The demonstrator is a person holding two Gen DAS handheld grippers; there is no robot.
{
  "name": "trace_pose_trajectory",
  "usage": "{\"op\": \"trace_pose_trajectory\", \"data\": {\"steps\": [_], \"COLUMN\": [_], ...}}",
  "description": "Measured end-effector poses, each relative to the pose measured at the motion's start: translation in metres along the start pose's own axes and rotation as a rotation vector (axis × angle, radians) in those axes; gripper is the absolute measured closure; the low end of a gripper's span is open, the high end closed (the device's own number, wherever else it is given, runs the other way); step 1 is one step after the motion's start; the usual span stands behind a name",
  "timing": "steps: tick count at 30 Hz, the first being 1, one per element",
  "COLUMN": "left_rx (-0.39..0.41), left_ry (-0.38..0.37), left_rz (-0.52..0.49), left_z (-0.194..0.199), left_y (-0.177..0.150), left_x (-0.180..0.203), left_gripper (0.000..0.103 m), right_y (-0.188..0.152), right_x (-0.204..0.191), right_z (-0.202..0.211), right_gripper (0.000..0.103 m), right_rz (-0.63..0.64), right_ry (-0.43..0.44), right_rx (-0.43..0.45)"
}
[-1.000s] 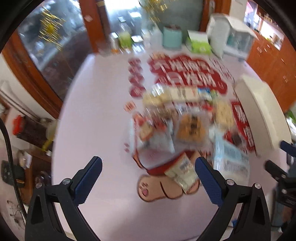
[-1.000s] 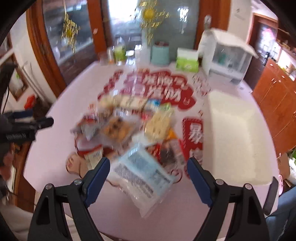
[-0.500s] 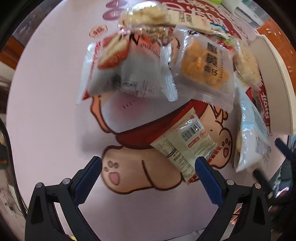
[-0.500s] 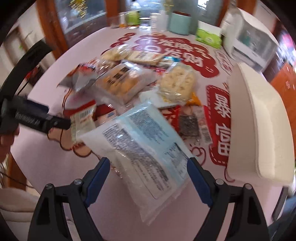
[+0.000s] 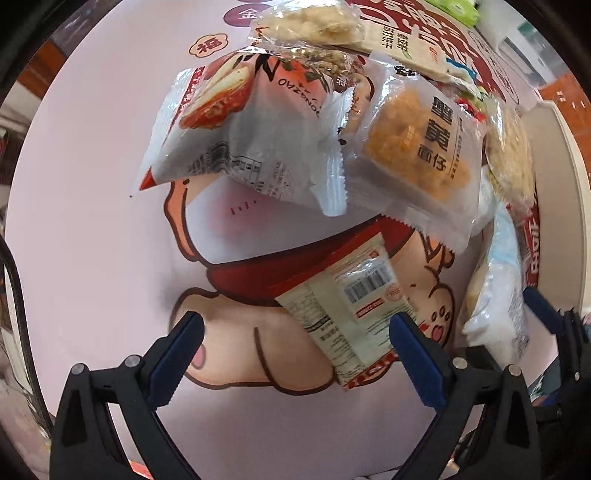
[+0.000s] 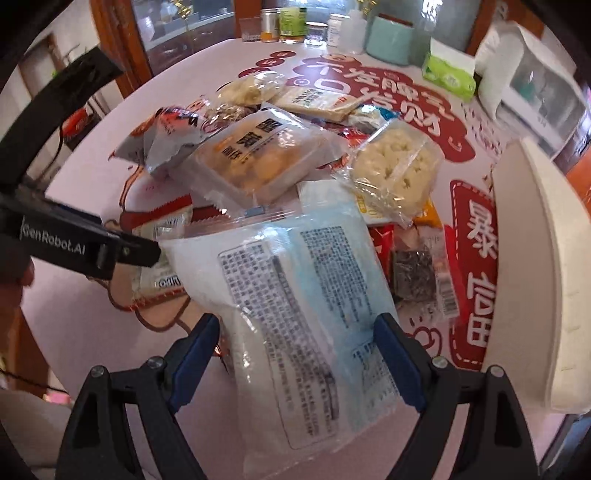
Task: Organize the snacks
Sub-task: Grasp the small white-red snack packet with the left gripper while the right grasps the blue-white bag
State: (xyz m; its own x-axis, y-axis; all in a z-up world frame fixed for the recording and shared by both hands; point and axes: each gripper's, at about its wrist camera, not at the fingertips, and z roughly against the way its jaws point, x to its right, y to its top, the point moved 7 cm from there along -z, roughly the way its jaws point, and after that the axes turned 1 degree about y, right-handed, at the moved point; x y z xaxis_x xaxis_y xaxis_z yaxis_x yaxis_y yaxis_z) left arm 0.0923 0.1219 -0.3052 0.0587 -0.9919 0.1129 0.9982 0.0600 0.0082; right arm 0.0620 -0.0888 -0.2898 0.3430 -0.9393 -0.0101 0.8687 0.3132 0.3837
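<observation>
A heap of snack packets lies on a pink table printed in red. My left gripper (image 5: 295, 338) is open, low over a cream packet with a barcode (image 5: 347, 302); behind it lie a grey-white packet (image 5: 255, 147) and a packet of yellow cakes (image 5: 413, 147). My right gripper (image 6: 295, 339) is open, its fingers either side of a large white and blue bag (image 6: 295, 295). A clear bag of pale puffs (image 6: 395, 166) and a small dark packet (image 6: 413, 273) lie beyond it. A white tray (image 6: 535, 258) stands at the right.
At the table's far edge stand jars and bottles (image 6: 288, 22), a teal canister (image 6: 391, 37), a green tissue pack (image 6: 448, 74) and a white appliance (image 6: 532, 88). The left gripper's body (image 6: 74, 243) juts in from the left in the right wrist view.
Both grippers have dropped from high above the table down close to the snack heap. The right one now straddles the white and blue bag, the left is at the cream packet.
</observation>
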Motion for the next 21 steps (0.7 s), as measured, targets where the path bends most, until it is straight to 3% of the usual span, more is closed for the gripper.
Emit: {"op": "trace_pose_trajectory", "data": {"steps": [6,9,11,12,13,14,17,19,21], "left_rx": [-0.017,-0.009,-0.007,-0.007,-0.006,-0.004,0.020,0.035,0.069], "left_ry": [0.016,0.016,0.010,0.008,0.005,0.003,0.020,0.025,0.052], "left_rz": [0.093,0.126,0.143,0.151,0.163,0.179,0.198,0.197,0.166], "left_z": [-0.005,-0.011,-0.014,-0.016,-0.017,-0.018,-0.015,-0.012,-0.002], "left_y": [-0.005,-0.006,-0.008,-0.010,-0.012,-0.014,-0.022,-0.025,-0.029], "left_x": [0.017,0.032,0.040,0.044,0.047,0.050,0.054,0.057,0.061], "left_gripper": [0.003,0.003,0.003,0.003,0.003,0.003,0.004,0.009,0.037], "right_y": [0.003,0.002,0.004,0.005,0.005,0.005,0.005,0.004,0.004], "right_x": [0.009,0.010,0.008,0.006,0.005,0.004,0.013,0.019,0.028], "right_z": [-0.005,0.000,0.008,0.014,0.016,0.019,0.022,0.027,0.032], "right_gripper": [0.015,0.033,0.064,0.071,0.087,0.092,0.095,0.095,0.096], "right_rz": [-0.039,-0.034,-0.010,0.009,0.018,0.018,-0.018,-0.049,-0.077], "right_ry": [0.043,0.074,0.101,0.110,0.112,0.126,0.145,0.169,0.178], "right_rx": [-0.007,0.026,0.060,0.073,0.073,0.071,0.072,0.084,0.094]}}
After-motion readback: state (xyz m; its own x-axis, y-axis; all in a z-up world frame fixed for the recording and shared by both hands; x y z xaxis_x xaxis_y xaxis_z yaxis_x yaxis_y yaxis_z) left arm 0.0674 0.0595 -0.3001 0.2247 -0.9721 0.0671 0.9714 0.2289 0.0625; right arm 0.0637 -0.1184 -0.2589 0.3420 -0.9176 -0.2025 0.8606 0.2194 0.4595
